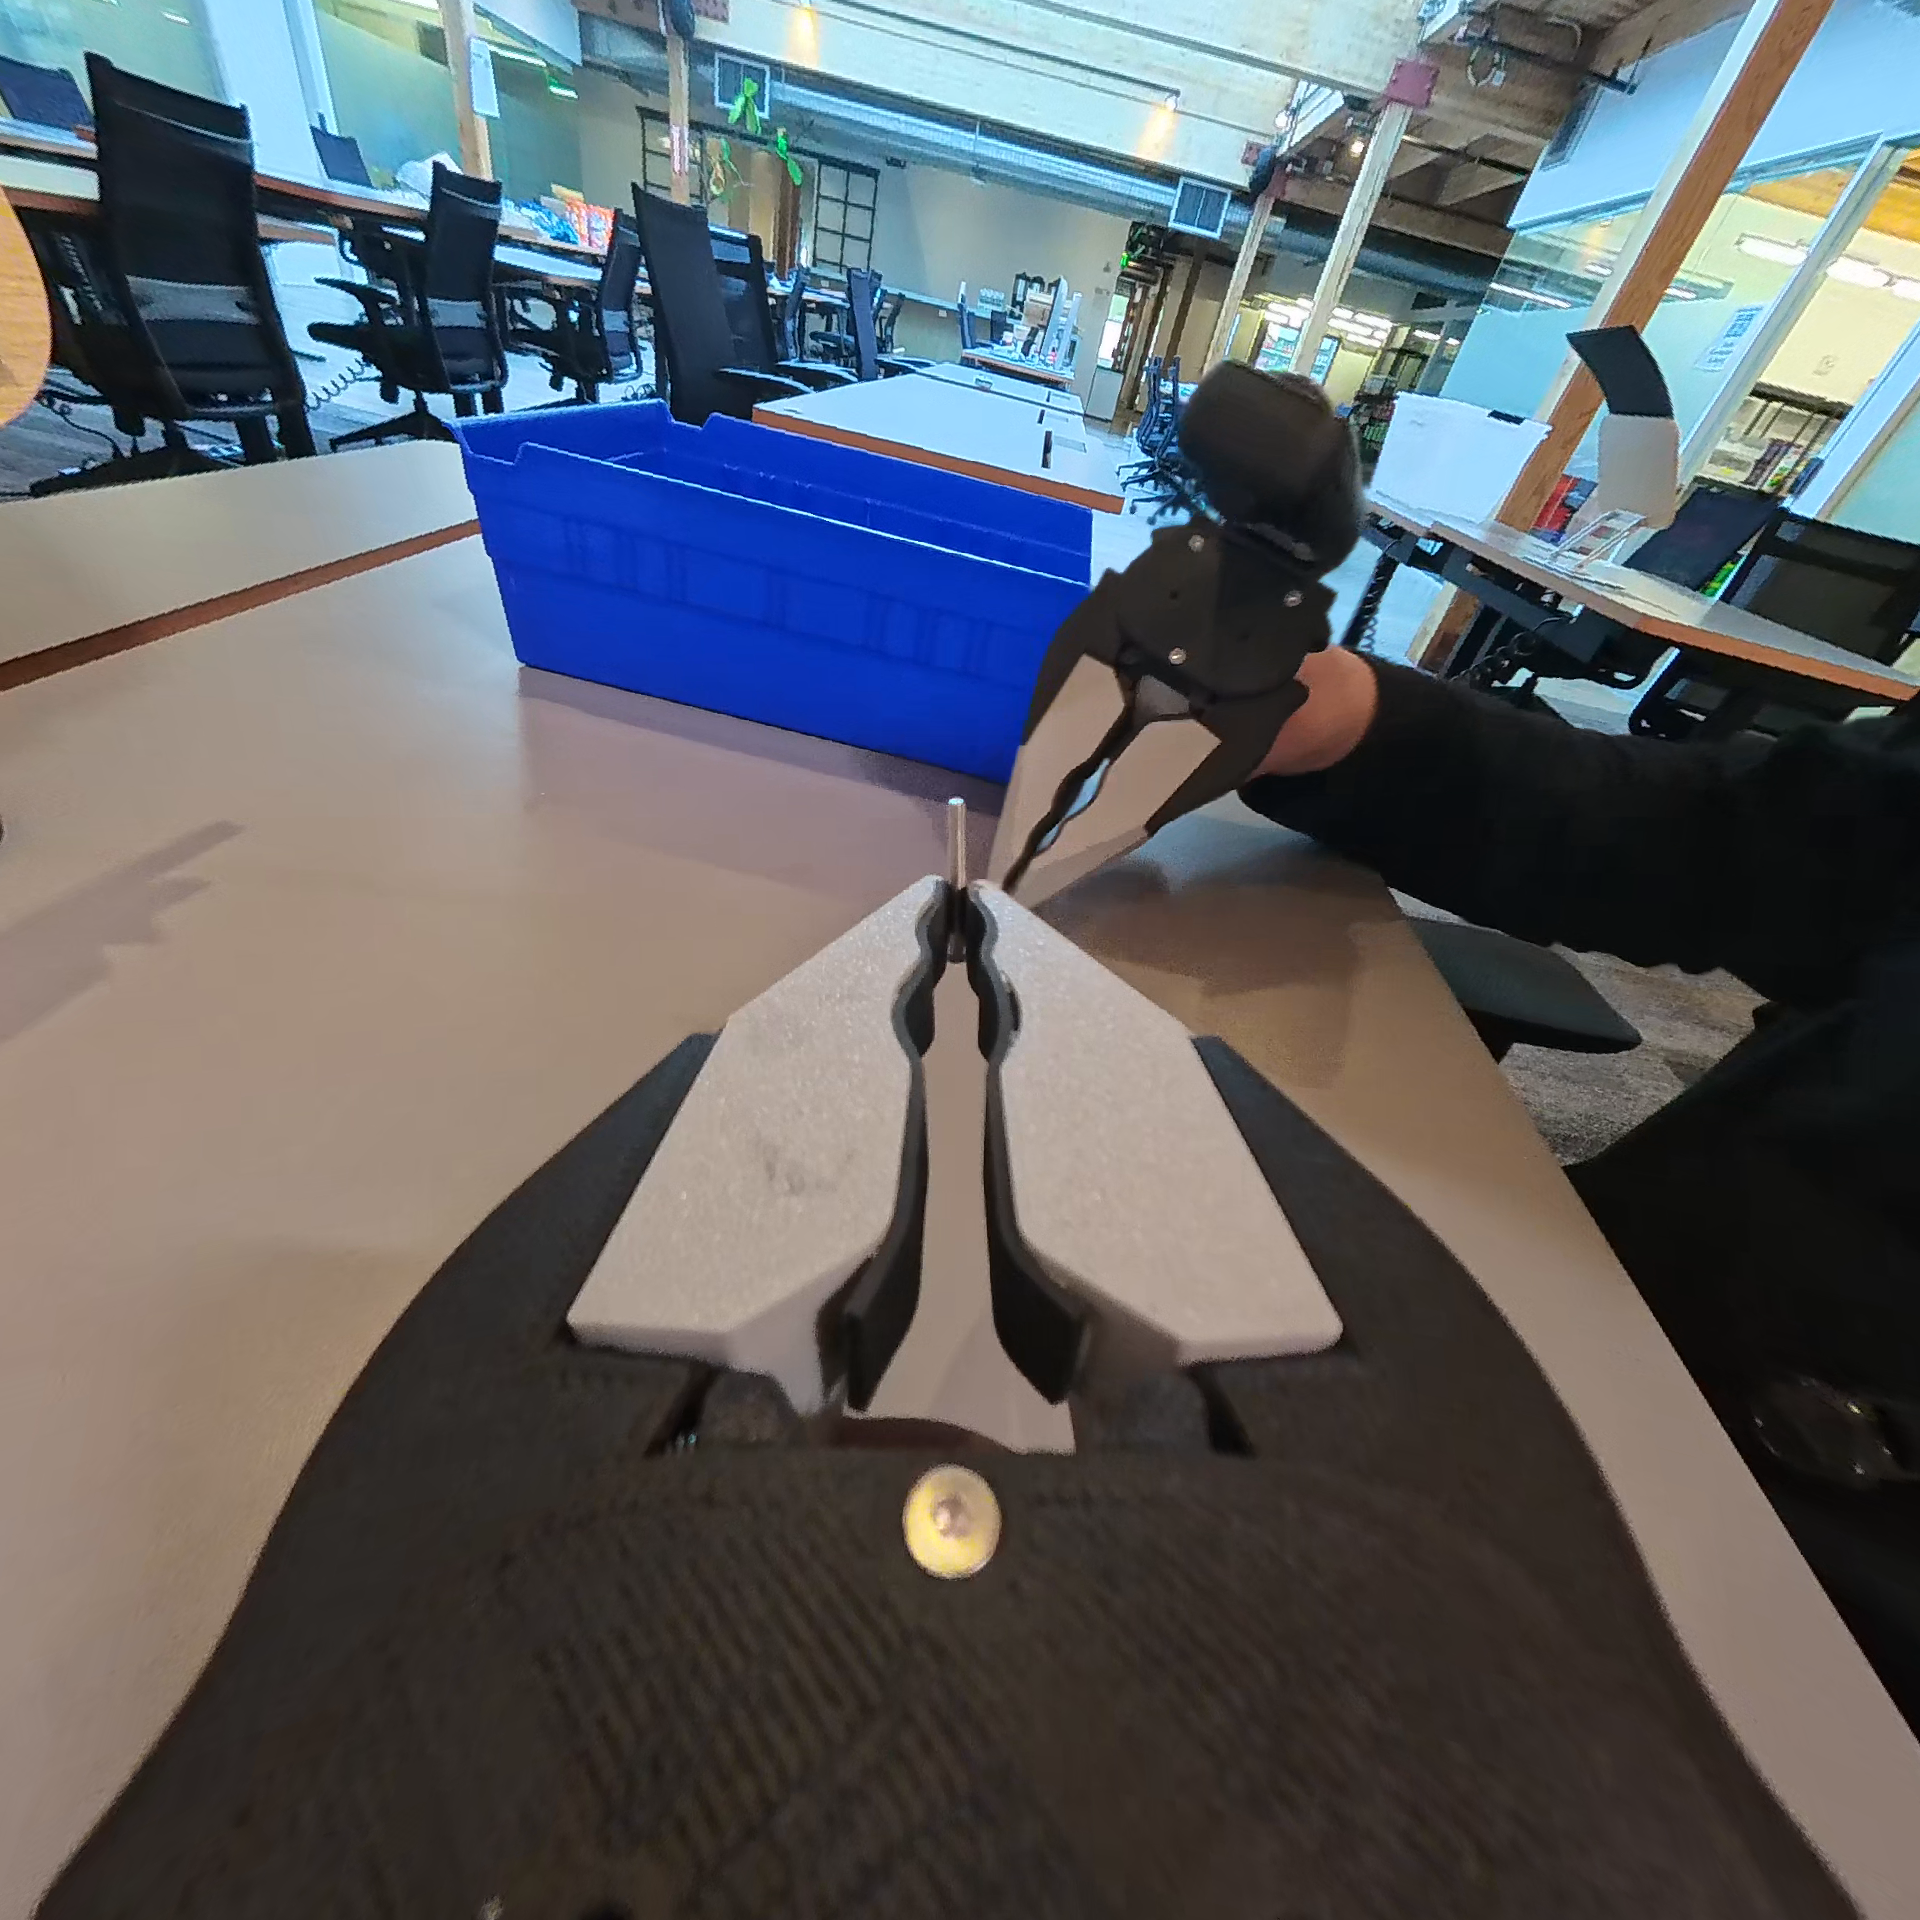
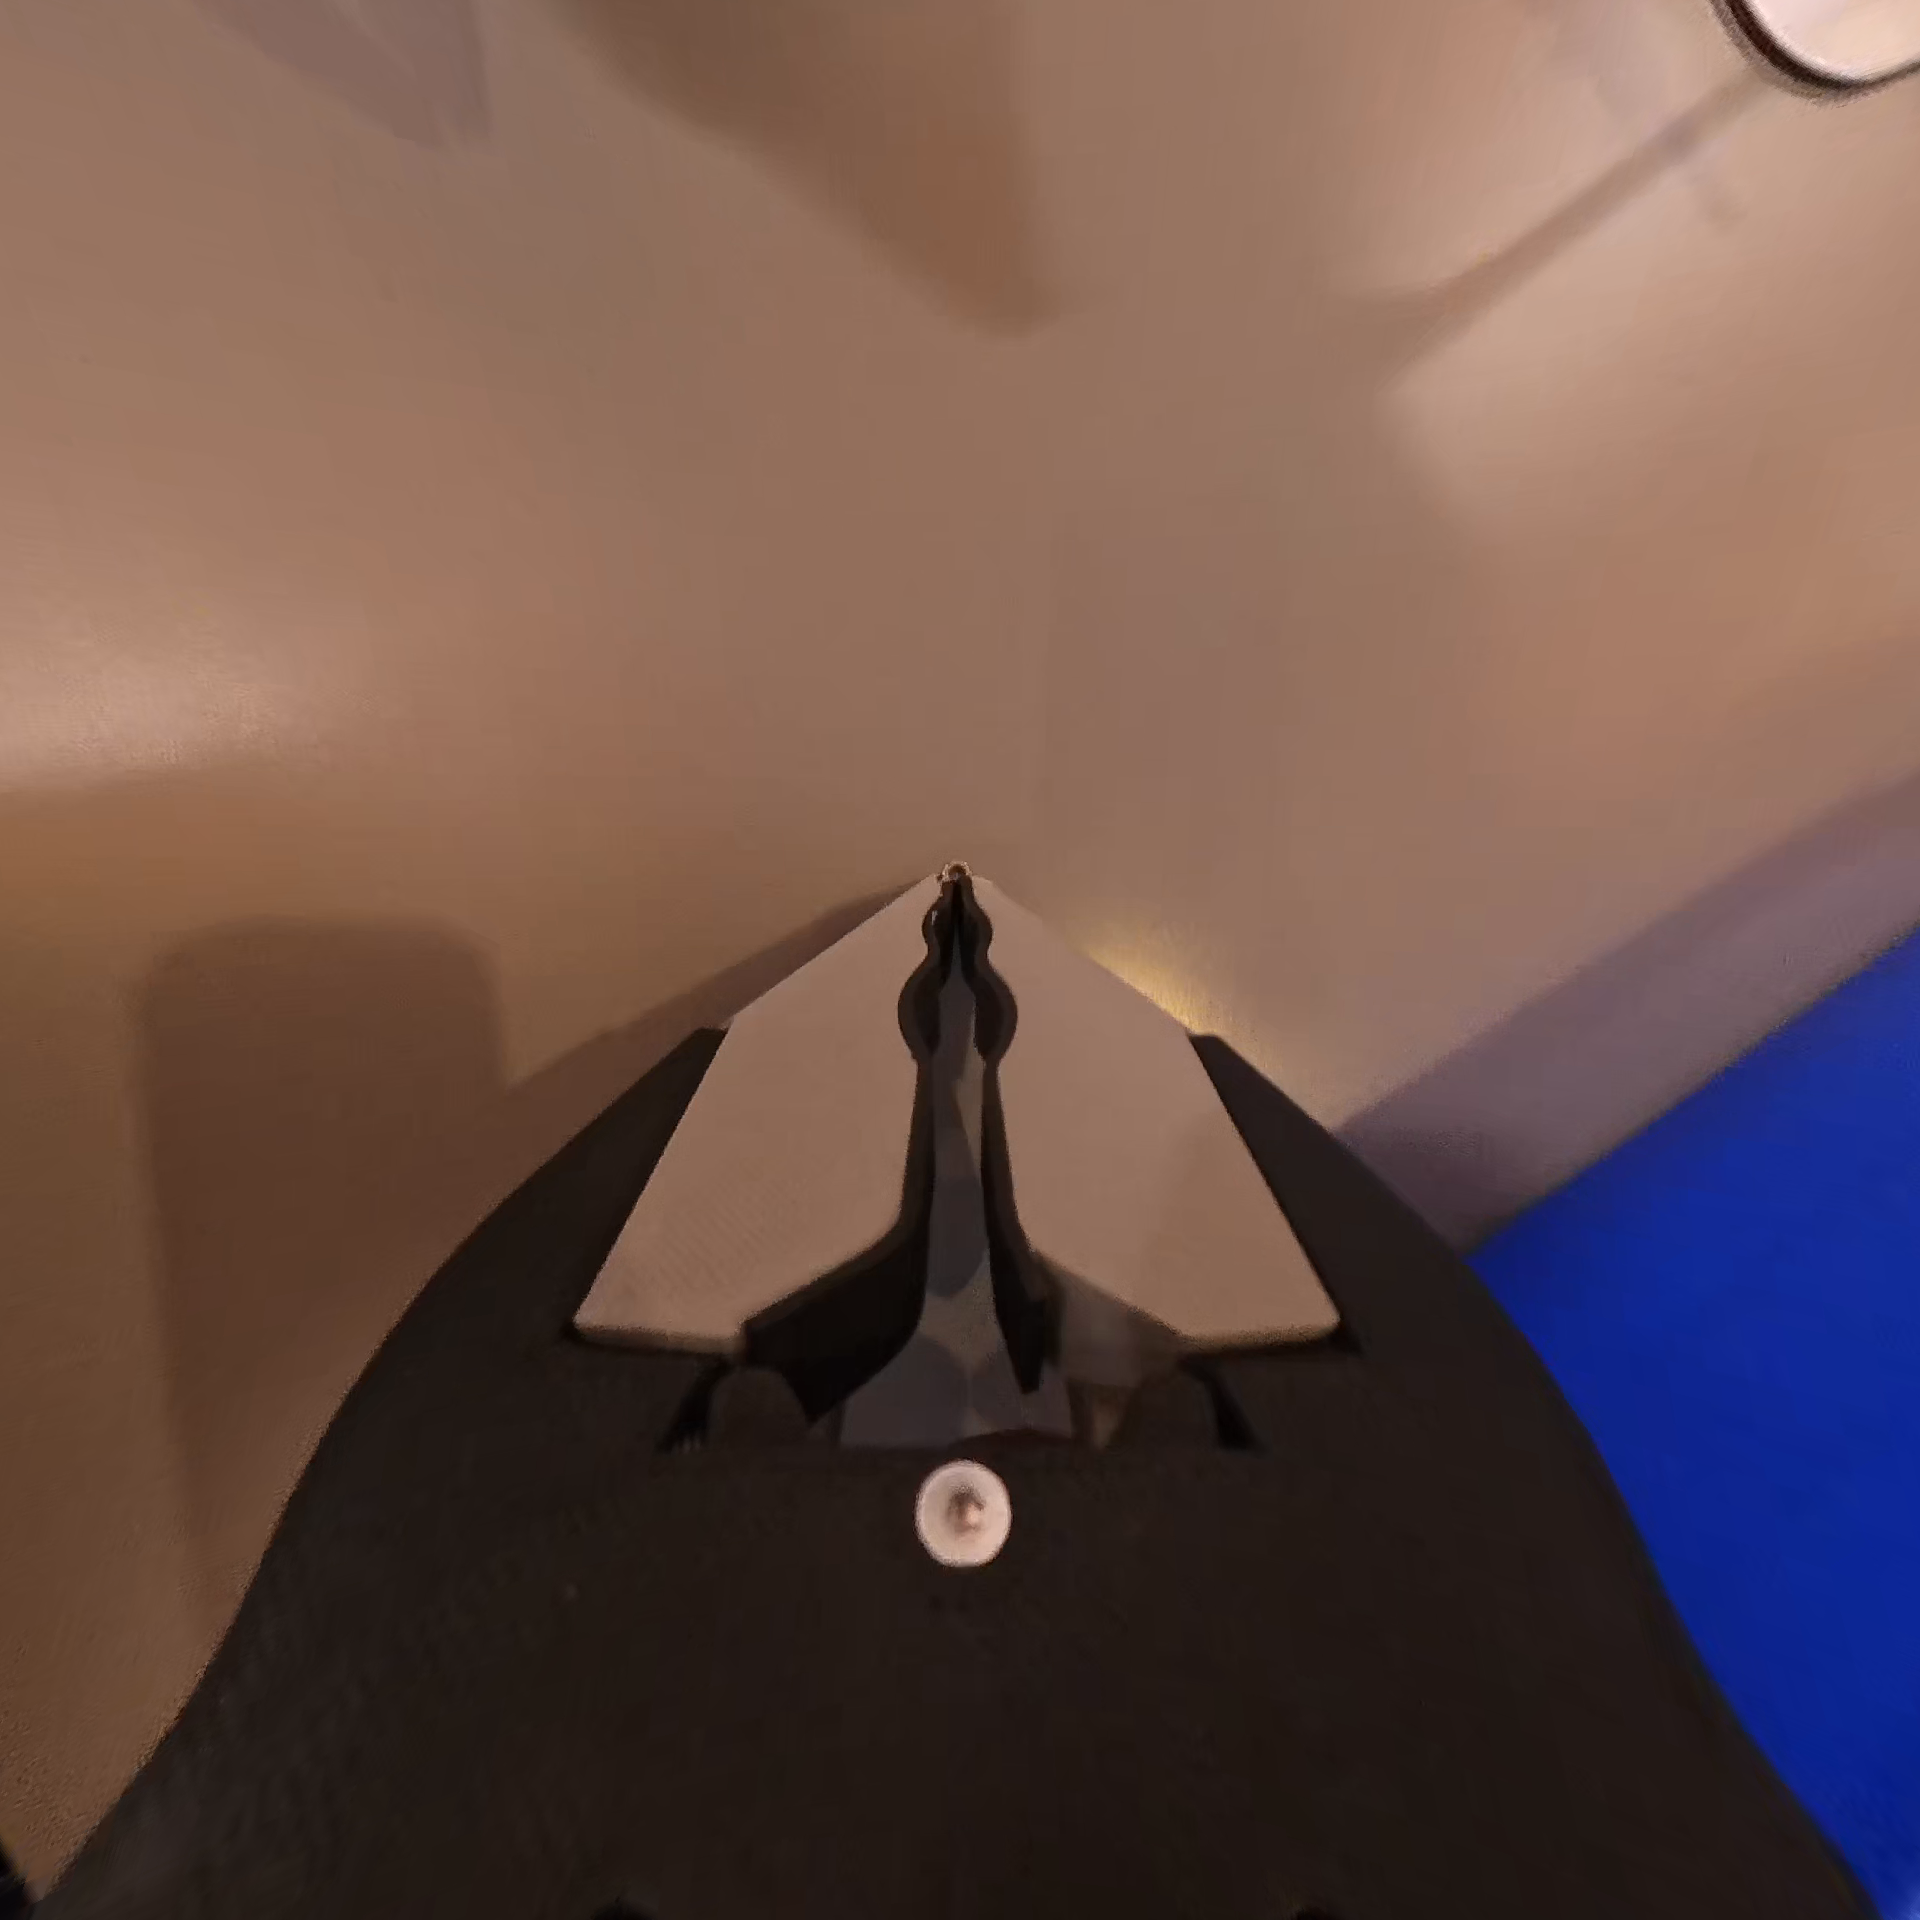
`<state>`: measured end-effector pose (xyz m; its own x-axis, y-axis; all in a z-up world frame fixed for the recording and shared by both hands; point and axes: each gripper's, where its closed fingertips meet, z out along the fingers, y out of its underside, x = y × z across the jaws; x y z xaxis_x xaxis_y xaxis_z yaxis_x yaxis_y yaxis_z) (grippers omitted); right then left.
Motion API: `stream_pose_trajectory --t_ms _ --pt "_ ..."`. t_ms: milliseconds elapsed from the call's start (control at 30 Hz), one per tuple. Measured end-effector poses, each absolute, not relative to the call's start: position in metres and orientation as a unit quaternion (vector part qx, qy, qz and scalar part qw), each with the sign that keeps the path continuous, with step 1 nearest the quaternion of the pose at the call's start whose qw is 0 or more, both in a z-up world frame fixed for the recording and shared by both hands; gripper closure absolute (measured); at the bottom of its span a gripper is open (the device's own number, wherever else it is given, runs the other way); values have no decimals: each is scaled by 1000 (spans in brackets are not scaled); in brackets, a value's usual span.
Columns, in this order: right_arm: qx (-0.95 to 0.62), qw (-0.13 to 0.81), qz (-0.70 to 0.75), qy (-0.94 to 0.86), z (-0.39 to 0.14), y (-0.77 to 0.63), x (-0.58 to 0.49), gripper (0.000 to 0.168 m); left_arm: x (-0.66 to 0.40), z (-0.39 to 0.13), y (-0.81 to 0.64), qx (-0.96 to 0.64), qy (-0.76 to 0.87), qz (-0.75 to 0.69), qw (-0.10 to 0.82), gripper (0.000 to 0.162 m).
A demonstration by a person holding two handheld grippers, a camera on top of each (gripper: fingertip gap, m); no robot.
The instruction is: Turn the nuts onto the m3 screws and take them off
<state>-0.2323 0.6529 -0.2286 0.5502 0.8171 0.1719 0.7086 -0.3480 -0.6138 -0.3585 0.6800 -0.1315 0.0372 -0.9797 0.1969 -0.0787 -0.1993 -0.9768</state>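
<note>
My left gripper (image 1: 956,906) is shut on a thin silver M3 screw (image 1: 957,844), which stands upright out of its tips above the table (image 1: 312,935). My right gripper (image 2: 954,879) is shut on a tiny metal nut (image 2: 954,869) pinched at its very tips, pointed down close to the tabletop. In the left wrist view the right gripper (image 1: 1013,878) comes in from the right, held by a hand in a black sleeve, its tips just right of the screw and low beside my left fingertips.
A blue plastic bin (image 1: 769,592) stands on the table behind the screw; its wall also shows in the right wrist view (image 2: 1756,1299). The table's right edge (image 1: 1538,1174) runs close by, with an office chair past it. Desks and chairs fill the room behind.
</note>
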Motion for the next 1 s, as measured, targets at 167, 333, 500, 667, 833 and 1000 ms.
stream_pose_trajectory --t_ms 167,333,500,667,833,1000 --pt "-802 313 101 -499 -229 672 -270 168 -359 -131 681 -574 459 -521 434 162" --pt "-787 308 122 -520 -229 689 -304 168 -362 -125 683 -564 447 -530 449 162" --pt "-773 303 146 -539 -229 700 -328 168 -368 -112 685 -532 430 -551 477 162" --pt "-760 310 166 -546 -218 708 -330 168 -376 -103 691 -517 400 -581 485 162" --pt "-738 315 196 -564 -211 703 -326 168 -376 -103 693 -518 394 -588 479 162" --pt "-721 300 206 -589 -220 700 -329 166 -373 -105 690 -519 403 -586 474 162"
